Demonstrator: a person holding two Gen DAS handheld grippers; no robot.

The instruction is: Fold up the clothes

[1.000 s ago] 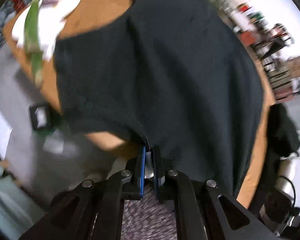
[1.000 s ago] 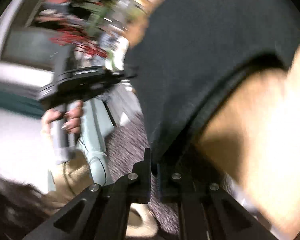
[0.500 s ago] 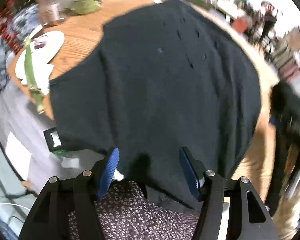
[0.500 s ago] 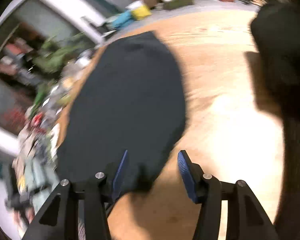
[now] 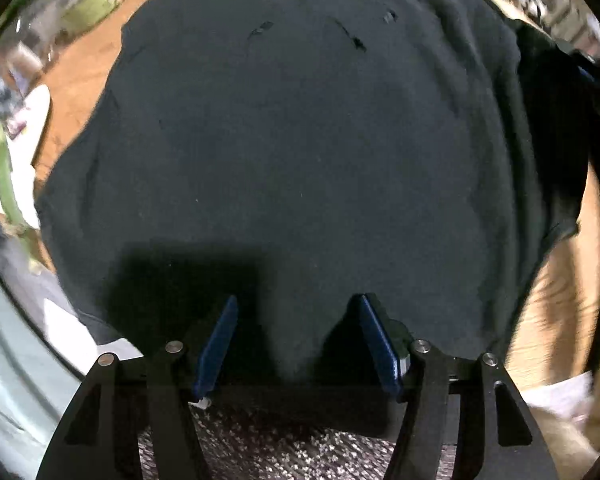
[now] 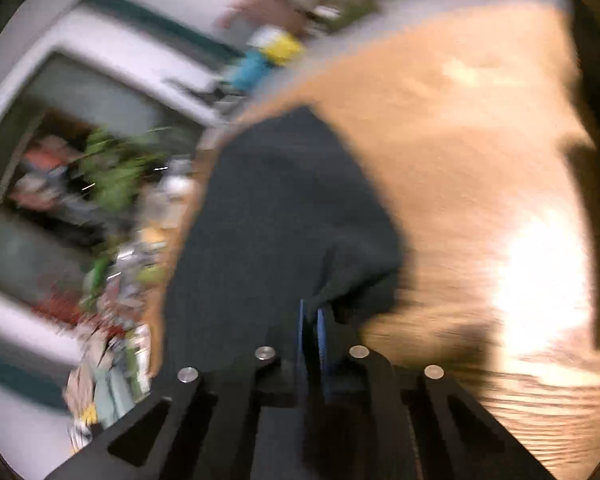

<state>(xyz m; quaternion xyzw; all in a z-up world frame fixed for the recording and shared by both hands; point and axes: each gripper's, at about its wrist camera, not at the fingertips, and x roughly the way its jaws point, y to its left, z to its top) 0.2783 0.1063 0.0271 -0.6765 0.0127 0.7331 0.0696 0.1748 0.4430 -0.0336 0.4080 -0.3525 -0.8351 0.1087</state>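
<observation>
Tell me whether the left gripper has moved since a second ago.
Yes. The left gripper has moved inward from the table edge over the dark shirt, jaws now open.

Each black hand-held gripper (image 5: 296,312) has blue pads (image 5: 220,340) and silver screws (image 5: 175,347).

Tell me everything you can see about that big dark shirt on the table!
The dark shirt looks like soft knit cloth, nearly black. It lies spread mostly flat on the wooden table, with gentle wrinkles along one side and a few tiny marks near the far end. Its near edge hangs over the table's edge. The left gripper is above that edge, jaws open, not pinching it. In the blurred right wrist view, the right gripper is shut on a bunched-up fold of the shirt.
</observation>
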